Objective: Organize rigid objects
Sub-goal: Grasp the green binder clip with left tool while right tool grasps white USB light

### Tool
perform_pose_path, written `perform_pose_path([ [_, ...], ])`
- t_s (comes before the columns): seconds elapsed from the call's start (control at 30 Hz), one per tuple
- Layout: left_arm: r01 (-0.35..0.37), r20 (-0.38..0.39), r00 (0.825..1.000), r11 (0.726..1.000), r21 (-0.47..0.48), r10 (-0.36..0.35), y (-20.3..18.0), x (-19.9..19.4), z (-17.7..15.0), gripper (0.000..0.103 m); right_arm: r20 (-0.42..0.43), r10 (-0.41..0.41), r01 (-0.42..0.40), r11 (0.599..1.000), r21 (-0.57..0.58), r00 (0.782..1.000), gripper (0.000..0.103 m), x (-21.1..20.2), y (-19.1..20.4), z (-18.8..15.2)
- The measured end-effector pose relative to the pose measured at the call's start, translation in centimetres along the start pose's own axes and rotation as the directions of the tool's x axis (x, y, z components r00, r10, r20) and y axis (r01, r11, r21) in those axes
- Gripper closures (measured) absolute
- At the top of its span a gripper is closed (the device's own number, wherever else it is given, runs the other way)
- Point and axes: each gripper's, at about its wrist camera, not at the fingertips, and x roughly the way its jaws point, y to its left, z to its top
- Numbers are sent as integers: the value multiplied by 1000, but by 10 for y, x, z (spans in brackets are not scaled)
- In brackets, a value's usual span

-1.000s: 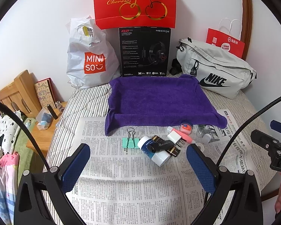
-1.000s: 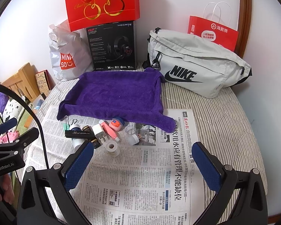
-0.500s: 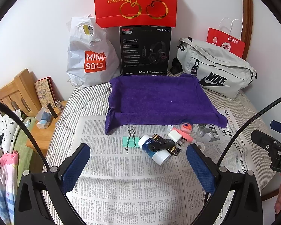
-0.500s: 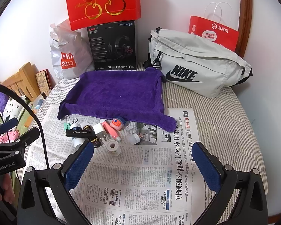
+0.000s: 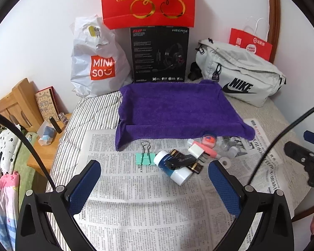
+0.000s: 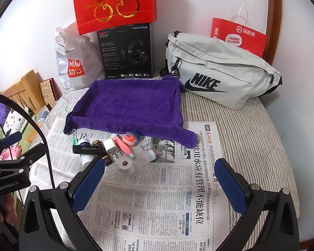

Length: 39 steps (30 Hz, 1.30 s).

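Observation:
A purple towel tray (image 5: 173,108) (image 6: 131,106) lies on the bed behind a newspaper (image 5: 148,205) (image 6: 163,188). Small items lie in a heap at its front edge: a green binder clip (image 5: 145,156), a white-and-blue bottle (image 5: 173,169), a black Horizon case (image 6: 89,149), a white plug (image 6: 111,146), a pink tube (image 6: 123,146), a Vaseline jar (image 6: 130,138), a tape roll (image 6: 126,164) and a clear cup (image 6: 147,145). My left gripper (image 5: 155,186) is open and empty, just short of the heap. My right gripper (image 6: 159,184) is open and empty, over the newspaper.
A Miniso bag (image 5: 98,62), a black headset box (image 5: 159,54), a red cherry bag (image 5: 148,2), a Nike bag (image 6: 219,71) and a red paper bag (image 6: 238,37) line the wall. A wooden nightstand (image 5: 44,144) stands left of the bed.
Both grippers have edged slightly forward toward the heap. Nothing on the newspaper has moved.

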Motion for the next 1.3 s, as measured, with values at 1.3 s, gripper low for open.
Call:
perform_pose_path([
  [1.3,5,-204,979,998,-55,-16,30,172,-12,6,-229,-5,10,1000,19,973,0,122,-18,-16],
])
